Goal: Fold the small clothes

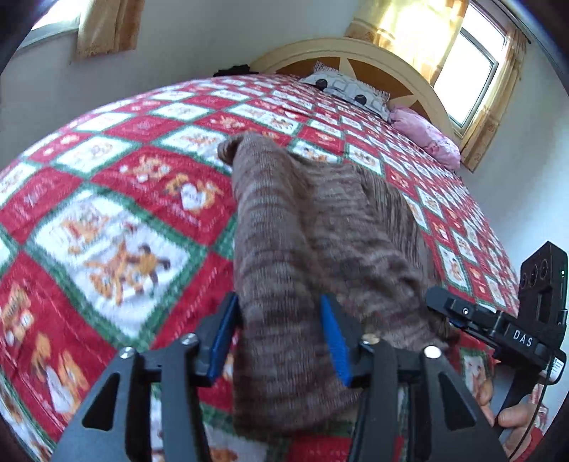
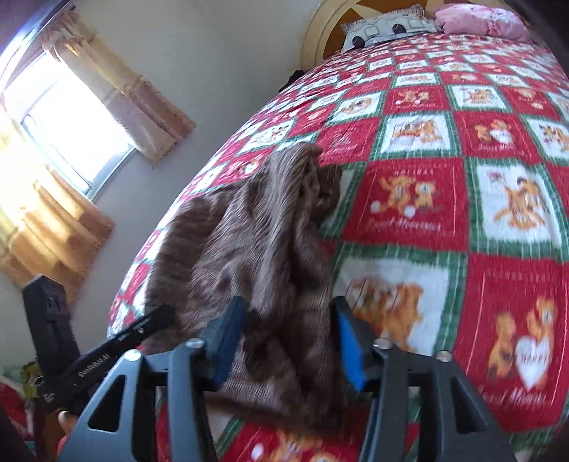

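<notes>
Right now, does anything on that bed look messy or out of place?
Only the brown knitted garment: it lies bunched and wrinkled on the red quilt, one end raised between both grippers. The pillows at the headboard look tidy.

**A:** where's everything sitting?

**B:** sweater (image 1: 306, 227) lies on the bedspread (image 1: 117, 199), running away toward the headboard (image 1: 359, 53). left gripper (image 1: 281, 337) straddles its near end, right gripper (image 2: 288, 341) beside it, to the right. Two pillows (image 2: 387, 26) up against the headboard.
</notes>
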A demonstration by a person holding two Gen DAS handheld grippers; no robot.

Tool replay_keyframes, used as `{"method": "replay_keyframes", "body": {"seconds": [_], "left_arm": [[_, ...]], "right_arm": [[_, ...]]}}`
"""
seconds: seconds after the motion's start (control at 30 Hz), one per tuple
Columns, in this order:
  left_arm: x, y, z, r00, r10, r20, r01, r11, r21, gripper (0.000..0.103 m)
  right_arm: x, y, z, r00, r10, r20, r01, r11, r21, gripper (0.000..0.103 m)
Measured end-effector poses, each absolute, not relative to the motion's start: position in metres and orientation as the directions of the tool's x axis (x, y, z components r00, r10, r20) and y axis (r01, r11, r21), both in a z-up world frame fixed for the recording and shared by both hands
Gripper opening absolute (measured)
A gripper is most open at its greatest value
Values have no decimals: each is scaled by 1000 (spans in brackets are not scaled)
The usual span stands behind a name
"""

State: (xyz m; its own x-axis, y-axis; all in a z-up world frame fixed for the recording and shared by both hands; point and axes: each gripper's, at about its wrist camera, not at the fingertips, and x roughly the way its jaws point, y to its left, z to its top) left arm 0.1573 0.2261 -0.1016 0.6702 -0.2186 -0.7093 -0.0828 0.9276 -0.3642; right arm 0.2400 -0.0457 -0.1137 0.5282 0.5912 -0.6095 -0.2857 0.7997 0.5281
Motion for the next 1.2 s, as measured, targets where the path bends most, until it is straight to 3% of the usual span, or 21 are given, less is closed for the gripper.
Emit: {"method": "replay_keyframes", "body": {"seconds": [0.2,0.23,0.3,0.37,0.43,0.53,0.7,0.8,1.0,1.03,1.13,1.2], "left_arm": [[150,222,-111,678,-246,-693,-85,910,-407,56],[149,222,-111,677,-255,-691,-84,906,-416,55],[149,224,-111,678,-260,-688,-90,899,-428,47],[149,232,-111,674,-279,-684,-109,878,-466,25],[147,241,-110,670,-332,-664,-108,842,-529,19],[144,247,-98,681,-305,-666,-104,860,-500,18],[141,246,-107,651,-279,-706,-108,887,-450,18],[137,243,-113,673,-239,-700,-97,910,-403,25],[128,243,-115,710,-206,-673,-55,937,-345,36],[127,243,-112,707,-177,-684,-73,945,-320,42],[119,236,-102,691,-23,-722,-156,971,-180,72],[109,227,-93,703,71,-707,-180,980,-81,73]], "right_arm": [[220,-40,-120,536,529,-658,-322,849,419,57],[218,-38,-120,542,508,-669,-323,861,393,53],[214,-35,-121,544,474,-693,-308,881,360,26],[216,-44,-125,496,572,-653,-273,817,508,16],[215,-55,-135,433,701,-567,-203,688,697,15],[209,-63,-148,378,818,-433,-146,514,845,15],[195,-64,-155,401,773,-491,-160,587,794,14],[189,-54,-147,426,720,-548,-218,670,710,14],[181,-54,-144,459,686,-565,-247,709,660,12],[176,-53,-141,469,667,-579,-255,729,635,12],[167,-49,-129,517,592,-619,-260,797,545,15],[149,-48,-116,573,505,-646,-244,857,453,21]]}}
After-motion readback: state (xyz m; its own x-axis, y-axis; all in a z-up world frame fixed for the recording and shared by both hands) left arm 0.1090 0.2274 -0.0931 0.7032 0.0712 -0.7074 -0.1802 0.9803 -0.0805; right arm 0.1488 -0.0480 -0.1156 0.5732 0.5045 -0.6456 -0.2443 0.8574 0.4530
